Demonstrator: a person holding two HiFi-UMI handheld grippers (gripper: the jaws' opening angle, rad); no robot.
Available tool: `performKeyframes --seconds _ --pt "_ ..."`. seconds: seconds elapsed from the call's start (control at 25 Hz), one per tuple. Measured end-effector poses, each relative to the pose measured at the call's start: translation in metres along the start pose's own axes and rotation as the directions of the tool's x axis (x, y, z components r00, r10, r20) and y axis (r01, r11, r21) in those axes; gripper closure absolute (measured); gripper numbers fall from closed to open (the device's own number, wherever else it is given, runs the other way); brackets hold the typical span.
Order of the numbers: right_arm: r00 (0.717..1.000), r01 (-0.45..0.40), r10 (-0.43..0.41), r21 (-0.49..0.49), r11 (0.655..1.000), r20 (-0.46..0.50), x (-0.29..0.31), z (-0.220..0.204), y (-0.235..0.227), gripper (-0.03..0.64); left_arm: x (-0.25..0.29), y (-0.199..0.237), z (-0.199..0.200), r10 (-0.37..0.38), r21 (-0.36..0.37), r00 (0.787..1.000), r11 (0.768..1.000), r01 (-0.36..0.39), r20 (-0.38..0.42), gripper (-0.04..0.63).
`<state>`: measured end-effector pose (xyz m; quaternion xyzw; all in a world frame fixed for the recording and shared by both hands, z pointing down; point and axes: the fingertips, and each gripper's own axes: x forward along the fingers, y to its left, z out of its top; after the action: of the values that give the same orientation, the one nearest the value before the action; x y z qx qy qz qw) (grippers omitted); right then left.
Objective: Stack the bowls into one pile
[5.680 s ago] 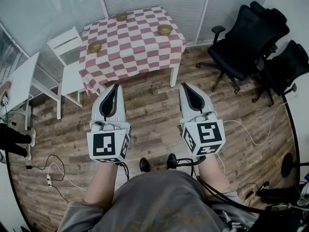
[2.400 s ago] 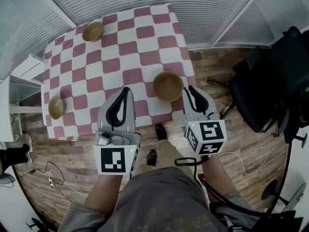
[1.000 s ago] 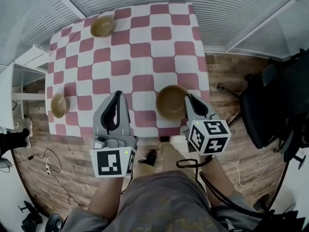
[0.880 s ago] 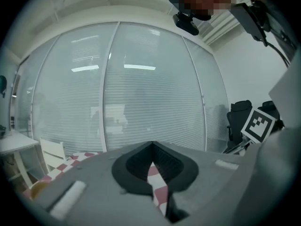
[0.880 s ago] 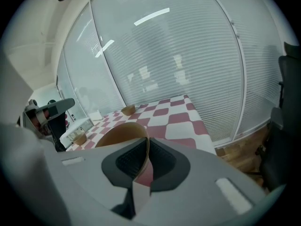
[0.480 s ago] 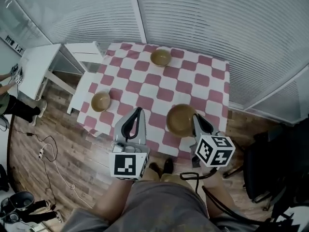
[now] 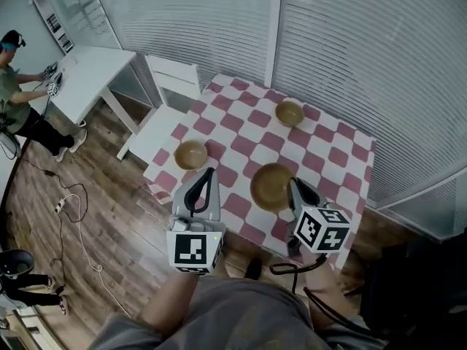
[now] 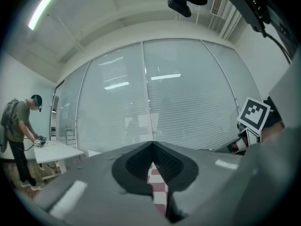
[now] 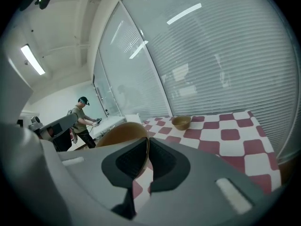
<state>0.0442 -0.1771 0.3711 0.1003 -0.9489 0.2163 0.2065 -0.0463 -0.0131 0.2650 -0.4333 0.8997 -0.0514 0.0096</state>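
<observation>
Clamping the thin rim of a round brown bowl (image 7: 271, 187) is the right gripper (image 7: 292, 184); left gripper (image 7: 209, 171) stands closed, empty.

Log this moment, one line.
right gripper: shut on rim of round brown bowl | left gripper: shut, empty | two other brown bowls: on checked table

The place is an office-type room. Full-height glass partitions (image 7: 343, 57) with closed slatted blinds form the walls. The floor (image 7: 95, 232) is wood-look plank. A tube light (image 8: 44, 6) is fixed to the ceiling.

Furniture:
- a white desk (image 7: 87, 68), at which a person (image 7: 14, 86) wearing headgear stands
- a white chair (image 7: 166, 115)
- a table under a red-and-white checked cloth (image 7: 325, 152)

Loose cables and a power strip (image 7: 60, 207) lie on the floor near the desk.
</observation>
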Motion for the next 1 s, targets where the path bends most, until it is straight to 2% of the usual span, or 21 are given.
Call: performKeyframes --seconds 0.24,0.4,0.56,1.0 --pt "0.998 -0.051 0.05 -0.028 0.998 -0.038 0.058 0.002 0.048 0.574 0.009 0.068 -0.006 0.053 -0.021 0.999 0.998 -0.053 0.0 0.593" --pt "0.994 -0.092 0.089 -0.032 0.995 -0.067 0.108 0.002 0.082 0.574 0.024 0.113 -0.011 0.073 -0.005 0.997 0.997 -0.073 0.013 0.593" --pt "0.988 -0.114 0.11 -0.032 0.993 -0.108 0.154 -0.003 0.104 0.574 0.042 0.145 -0.021 0.068 -0.014 0.998 0.998 -0.068 -0.004 0.593" --pt "0.968 -0.133 0.115 -0.07 0.989 -0.224 0.244 -0.035 0.141 0.572 0.085 0.215 -0.067 0.063 -0.103 0.995 0.992 -0.072 -0.08 0.593"
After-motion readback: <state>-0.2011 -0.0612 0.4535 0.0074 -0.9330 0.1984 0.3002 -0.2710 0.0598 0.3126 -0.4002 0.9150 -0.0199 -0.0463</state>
